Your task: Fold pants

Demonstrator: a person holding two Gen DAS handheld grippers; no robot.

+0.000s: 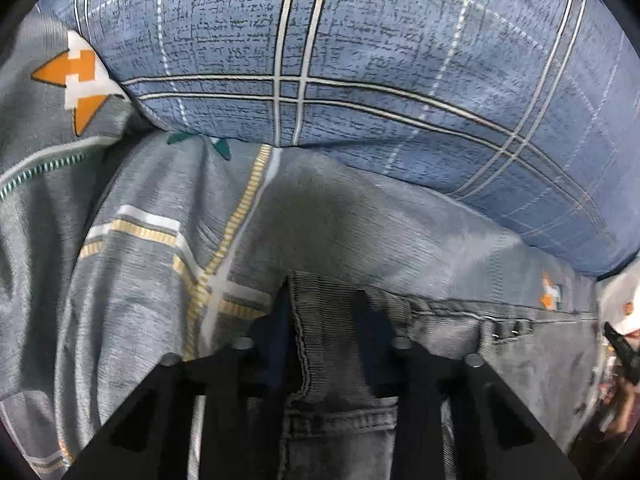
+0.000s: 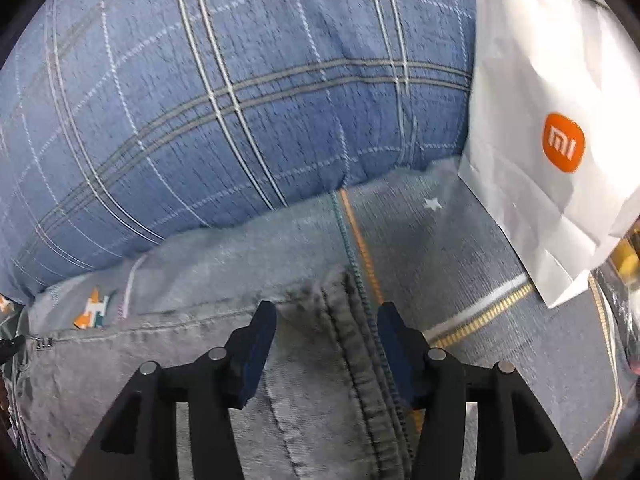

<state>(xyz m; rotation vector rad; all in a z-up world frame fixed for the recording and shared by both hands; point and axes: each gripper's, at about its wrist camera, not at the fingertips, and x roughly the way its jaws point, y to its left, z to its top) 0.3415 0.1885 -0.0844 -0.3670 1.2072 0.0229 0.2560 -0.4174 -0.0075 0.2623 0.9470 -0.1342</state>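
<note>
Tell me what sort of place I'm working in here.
Most likely a bed in a bedroom. The grey jeans lie on a grey patterned bedsheet, a blue plaid pillow sits just behind them, and a white paper bag with an orange logo rests beside it.

Pants (image 1: 336, 432) run off the frame at 6 o'clock in both views, so leg length can't be told. Left gripper (image 1: 322, 300) fingers cover fabric on both sides of the seam; pad contact unclear. Blue plaid pillow (image 2: 224, 92) is cut off at 12 o'clock and hides the bedsheet (image 2: 436, 232) behind. White bag (image 2: 540, 128) is cropped at 2 o'clock. Clutter at 3 o'clock in the left view is too small to identify.
</note>
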